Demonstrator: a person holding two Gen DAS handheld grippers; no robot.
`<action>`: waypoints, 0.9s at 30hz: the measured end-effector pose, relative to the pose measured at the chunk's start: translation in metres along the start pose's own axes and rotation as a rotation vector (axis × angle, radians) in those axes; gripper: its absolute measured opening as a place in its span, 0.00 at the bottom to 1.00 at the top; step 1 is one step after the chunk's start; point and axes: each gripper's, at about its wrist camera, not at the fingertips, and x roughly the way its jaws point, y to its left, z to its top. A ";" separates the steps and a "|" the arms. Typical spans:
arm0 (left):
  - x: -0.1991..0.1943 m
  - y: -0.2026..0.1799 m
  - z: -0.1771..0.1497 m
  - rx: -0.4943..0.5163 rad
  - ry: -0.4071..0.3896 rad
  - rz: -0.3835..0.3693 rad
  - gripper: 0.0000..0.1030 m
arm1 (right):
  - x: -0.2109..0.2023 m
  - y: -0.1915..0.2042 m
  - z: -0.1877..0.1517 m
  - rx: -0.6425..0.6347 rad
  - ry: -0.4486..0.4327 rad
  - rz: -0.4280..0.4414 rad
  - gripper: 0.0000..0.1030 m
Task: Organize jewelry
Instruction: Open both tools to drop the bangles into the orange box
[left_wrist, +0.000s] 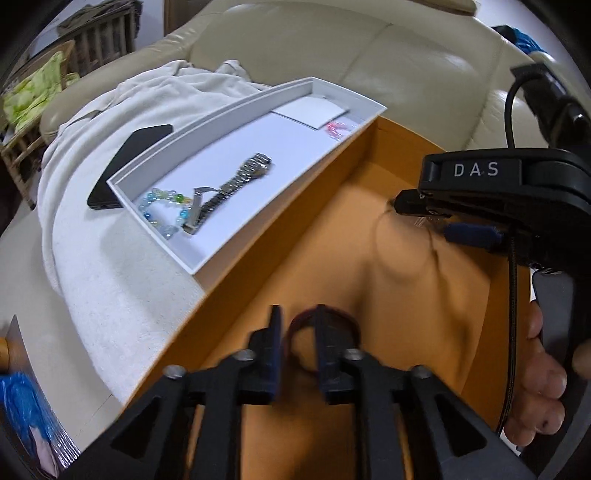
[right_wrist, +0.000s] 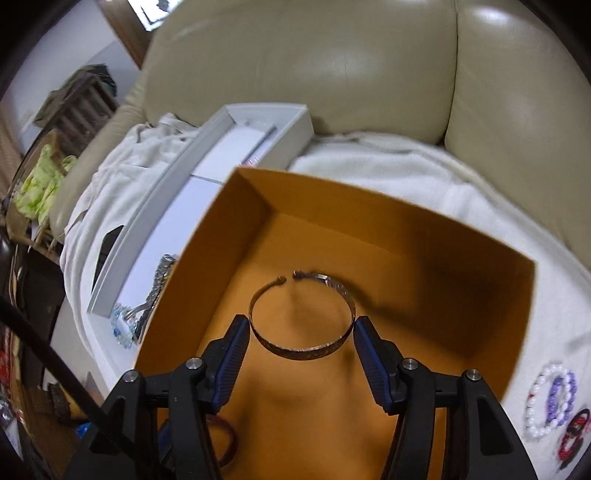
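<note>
An orange box (left_wrist: 258, 280) (right_wrist: 480, 314) lies on a white towel beside a white tray (left_wrist: 155, 236) (right_wrist: 155, 206). My left gripper (left_wrist: 297, 350) is low inside the orange box, with a dark red bangle (left_wrist: 347, 321) around its right finger; its jaws are apart. My right gripper (right_wrist: 301, 332) is over the orange box, fingers closed against the sides of a metal cuff bracelet (right_wrist: 303, 347). The tray holds a metal watch (left_wrist: 236, 181), a blue-green bead bracelet (left_wrist: 162, 214) and a pink bead bracelet (left_wrist: 336, 129). The right gripper body (left_wrist: 491, 195) shows in the left wrist view.
A black phone (left_wrist: 125, 162) lies on the towel (left_wrist: 110, 280) left of the tray. White, purple and red bead bracelets (right_wrist: 554, 402) lie on the towel right of the orange box. A beige leather sofa back (right_wrist: 332, 62) rises behind.
</note>
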 end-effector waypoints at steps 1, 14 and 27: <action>-0.001 -0.001 0.000 -0.003 -0.005 0.003 0.38 | 0.001 -0.003 0.002 0.015 0.010 0.017 0.66; -0.062 -0.062 -0.016 0.144 -0.353 0.042 0.55 | -0.177 -0.117 -0.088 0.123 -0.373 0.060 0.67; -0.092 -0.165 -0.066 0.448 -0.497 -0.156 0.66 | -0.241 -0.312 -0.240 0.604 -0.513 0.060 0.61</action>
